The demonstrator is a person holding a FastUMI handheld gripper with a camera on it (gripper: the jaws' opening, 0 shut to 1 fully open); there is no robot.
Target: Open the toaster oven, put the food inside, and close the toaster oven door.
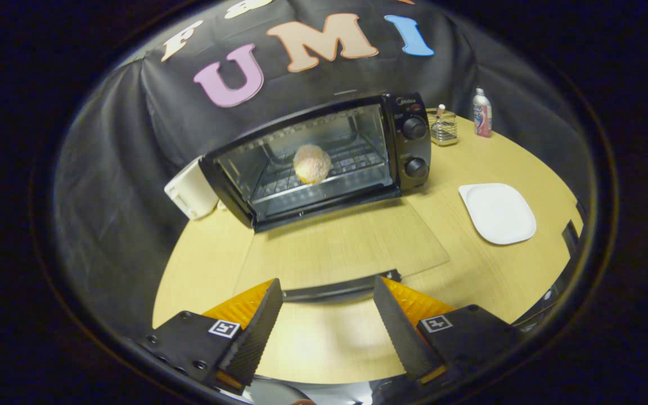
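Hand-held gripper (328, 315) spread, empty, at the lowered door's handle (338, 289); could slip off, leaving toaster oven (324, 160) open around the bun (311, 163)

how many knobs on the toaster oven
2 knobs, both on the toaster oven's right-hand panel: upper knob above lower knob. The open gripper is near the door handle.

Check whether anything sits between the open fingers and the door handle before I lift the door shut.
Nothing visible does. The gripper is open, and the door handle lies just ahead between its fingertips, over bare table.
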